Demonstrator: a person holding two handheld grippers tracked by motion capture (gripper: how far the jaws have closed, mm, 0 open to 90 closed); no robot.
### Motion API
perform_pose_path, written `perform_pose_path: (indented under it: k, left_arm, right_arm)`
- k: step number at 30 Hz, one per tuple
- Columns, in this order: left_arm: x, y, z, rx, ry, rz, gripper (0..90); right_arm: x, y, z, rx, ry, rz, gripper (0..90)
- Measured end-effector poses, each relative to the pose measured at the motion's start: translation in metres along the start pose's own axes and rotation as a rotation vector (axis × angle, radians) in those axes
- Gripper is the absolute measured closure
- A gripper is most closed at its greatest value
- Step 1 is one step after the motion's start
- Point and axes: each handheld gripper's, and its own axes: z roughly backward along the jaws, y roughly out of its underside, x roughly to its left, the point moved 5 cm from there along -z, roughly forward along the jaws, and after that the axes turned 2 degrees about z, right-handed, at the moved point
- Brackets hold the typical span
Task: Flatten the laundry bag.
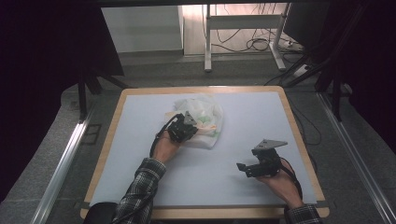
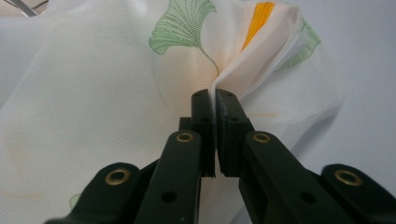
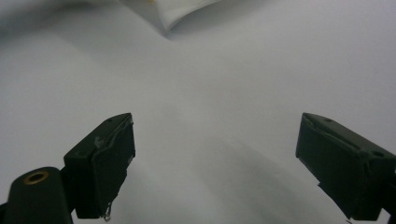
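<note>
A: Cloth (image 2: 116, 102), white with green leaf prints and an orange stripe, lies bunched on the counter (image 1: 140, 154) a little far of centre, and our left gripper (image 1: 185, 129) has its jaws clamped tight on a raised fold of it.

B: Then we lift slowly, so the thin fabric doesn't slip out of the pinch, and we watch that only one layer comes up, not the whole heap.

A: Agreed. Our right gripper (image 1: 243, 168) hovers over bare counter on the near right, jaws spread wide with nothing between them. We judge it should take a second edge well apart from the first, so that the cloth can be stretched flat.

B: Anything in our way?

A: Nothing on the counter itself. In the right gripper view, a corner of the cloth (image 3: 182, 11) shows far ahead with open surface between. Beyond the far edge stand a metal frame (image 1: 243, 23) and loose floor cables (image 1: 254, 44), well apart from us.
</note>
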Motion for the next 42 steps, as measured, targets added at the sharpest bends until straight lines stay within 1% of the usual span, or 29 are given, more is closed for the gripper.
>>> perform_pose_path:
  k: [1, 2, 3, 5, 9, 10, 12, 13, 14, 15, 16, 17, 18, 19, 20, 22, 23, 24, 26, 28, 30, 31, 32, 33, 34, 35, 40, 41, 42]
  left_arm:
    - [0.001, -0.001, 0.004, -0.019, 0.012, 0.024, 87.8]
    - [0.005, -0.003, 0.013, -0.051, 0.031, 0.049, 88.0]
    - [0.005, -0.003, 0.013, -0.051, 0.031, 0.049, 88.0]
    - [0.007, -0.005, 0.023, -0.069, 0.032, 0.051, 88.0]
    - [0.011, -0.011, 0.043, -0.096, 0.012, 0.041, 88.0]
    - [0.015, -0.013, 0.054, -0.106, -0.002, 0.042, 88.0]
    - [0.019, -0.013, 0.062, -0.118, -0.022, 0.047, 88.0]
    - [0.019, -0.013, 0.062, -0.118, -0.022, 0.047, 87.9]
    - [0.026, -0.011, 0.070, -0.131, -0.041, 0.064, 87.9]
    - [0.026, -0.011, 0.070, -0.131, -0.041, 0.064, 87.9]
    - [0.032, -0.007, 0.075, -0.129, -0.057, 0.070, 87.9]
    - [0.032, -0.007, 0.075, -0.129, -0.057, 0.070, 88.0]
    - [0.039, -0.001, 0.080, -0.132, -0.082, 0.082, 87.9]
    - [0.039, -0.001, 0.080, -0.132, -0.082, 0.082, 87.9]
    - [0.045, 0.006, 0.084, -0.138, -0.103, 0.100, 87.9]
    - [0.051, 0.013, 0.089, -0.147, -0.120, 0.123, 87.9]
    - [0.051, 0.013, 0.089, -0.147, -0.120, 0.123, 87.9]
    - [0.057, 0.020, 0.093, -0.152, -0.130, 0.147, 87.9]
    - [0.061, 0.027, 0.098, -0.152, -0.139, 0.159, 87.9]
    - [0.066, 0.034, 0.103, -0.154, -0.153, 0.169, 87.9]
    - [0.070, 0.039, 0.107, -0.154, -0.163, 0.181, 87.9]
    - [0.070, 0.039, 0.107, -0.154, -0.163, 0.181, 87.9]
    - [0.073, 0.044, 0.109, -0.150, -0.174, 0.189, 87.9]
    - [0.073, 0.044, 0.109, -0.150, -0.174, 0.189, 87.9]
    - [0.077, 0.050, 0.113, -0.148, -0.185, 0.201, 87.9]
    - [0.078, 0.053, 0.115, -0.146, -0.192, 0.208, 87.9]
    - [0.082, 0.068, 0.119, -0.123, -0.219, 0.222, 87.9]
    - [0.082, 0.073, 0.120, -0.115, -0.226, 0.226, 87.8]
    - [0.079, 0.083, 0.120, -0.105, -0.214, 0.235, 87.7]
  right_arm:
    - [0.000, 0.000, 0.000, 0.000, 0.000, 0.000, 12.5]
    - [0.002, -0.003, -0.002, -0.004, -0.014, -0.003, 13.5]
    - [0.002, -0.003, -0.002, -0.004, -0.014, -0.003, 13.5]
    - [0.006, -0.009, -0.006, -0.008, -0.030, 0.010, 15.9]
    - [0.010, -0.016, -0.011, -0.006, -0.046, 0.017, 18.2]
    - [0.011, -0.020, -0.017, 0.000, -0.052, 0.024, 19.5]
    - [0.013, -0.024, -0.025, 0.011, -0.057, 0.027, 21.0]
    - [0.014, -0.027, -0.029, 0.012, -0.056, 0.034, 22.3]
    - [0.014, -0.029, -0.033, 0.016, -0.056, 0.035, 23.0]
    - [0.014, -0.033, -0.037, 0.016, -0.054, 0.037, 23.9]
    - [0.014, -0.036, -0.040, 0.015, -0.057, 0.036, 24.6]
    - [0.014, -0.036, -0.040, 0.015, -0.057, 0.036, 24.6]
    - [0.015, -0.044, -0.051, 0.015, -0.068, 0.027, 25.5]
    - [0.015, -0.044, -0.051, 0.015, -0.068, 0.027, 25.5]
    - [0.016, -0.049, -0.060, 0.019, -0.070, 0.023, 26.2]
    - [0.017, -0.056, -0.072, 0.026, -0.079, 0.010, 26.8]
    - [0.017, -0.056, -0.072, 0.026, -0.079, 0.010, 26.8]
    - [0.016, -0.062, -0.084, 0.028, -0.072, -0.004, 27.5]
    - [0.016, -0.067, -0.094, 0.032, -0.075, -0.013, 29.4]
    - [0.017, -0.071, -0.104, 0.041, -0.066, -0.012, 35.9]
    - [0.018, -0.075, -0.113, 0.055, -0.052, -0.015, 50.5]
    - [0.018, -0.075, -0.113, 0.055, -0.052, -0.015, 50.5]
    - [0.020, -0.076, -0.117, 0.066, -0.062, -0.011, 71.4]
    - [0.020, -0.076, -0.117, 0.066, -0.062, -0.011, 71.4]
    - [0.023, -0.079, -0.119, 0.064, -0.070, 0.002, 83.0]
    - [0.023, -0.080, -0.118, 0.063, -0.070, 0.007, 84.9]
    - [0.015, -0.087, -0.103, 0.064, -0.036, 0.016, 86.0]
    - [0.009, -0.089, -0.096, 0.057, -0.028, 0.008, 86.0]
    - [-0.003, -0.092, -0.080, 0.034, -0.014, -0.026, 86.0]
